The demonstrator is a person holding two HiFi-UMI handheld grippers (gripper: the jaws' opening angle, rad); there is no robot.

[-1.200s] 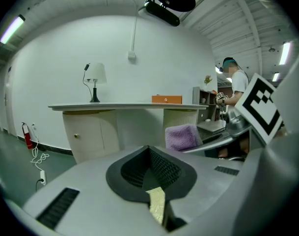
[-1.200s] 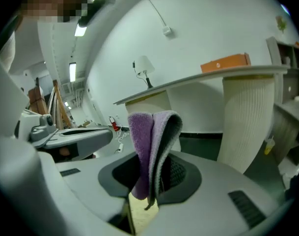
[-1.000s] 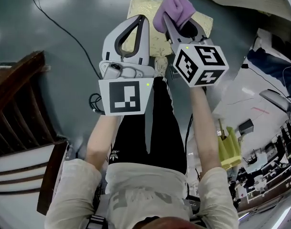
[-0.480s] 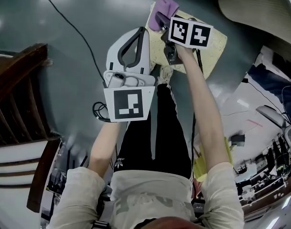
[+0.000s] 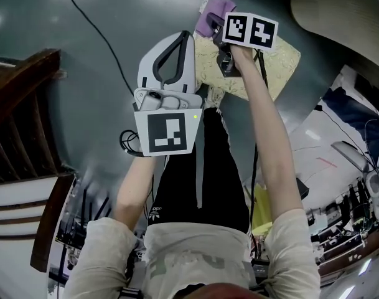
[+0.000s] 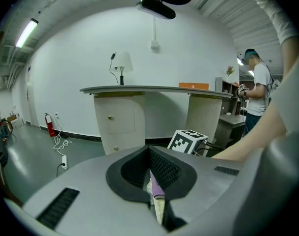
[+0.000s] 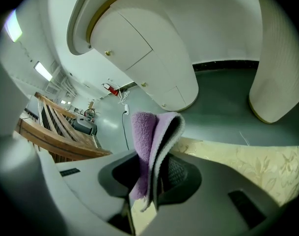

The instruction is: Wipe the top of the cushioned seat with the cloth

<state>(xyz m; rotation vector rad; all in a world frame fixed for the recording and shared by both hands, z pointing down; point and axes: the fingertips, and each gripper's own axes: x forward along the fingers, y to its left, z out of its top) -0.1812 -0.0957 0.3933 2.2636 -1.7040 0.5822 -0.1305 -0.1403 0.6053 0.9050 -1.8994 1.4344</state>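
Head view: right gripper point(image 5: 213, 30) is reached forward and clamped on the purple cloth point(image 5: 215, 10). The cloth sits at the far left corner of the cushioned seat point(image 5: 277, 61), which has a pale yellow patterned top. Can't tell from here whether the cloth presses on the fabric or hangs just above it. Left gripper point(image 5: 187, 40) is held just beside the seat's left edge, over the floor and touching nothing. A black cable point(image 5: 96, 33) lies on the grey floor, well apart.

Left gripper view: jaws are together with nothing gripped. The thin slit between the pads shows a sliver of purple and cream, which looks like the cloth and seat beyond, not something held. The gripper points across the room at a white counter point(image 6: 154, 90).

Right gripper view: jaws are closed on a fold of the cloth, which stands up between the pads and flops over the tip. The seat top lies right below and to the right, bare.

Step, as I judge it: the wipe is at or near its start at that corner, and most of the top is not covered. The next move calls for the cloth pressed flat on the fabric and dragged across in strokes toward the right and near edges. It needs a firm clamp and the hard jaw tips off the cushion; the left gripper is not needed
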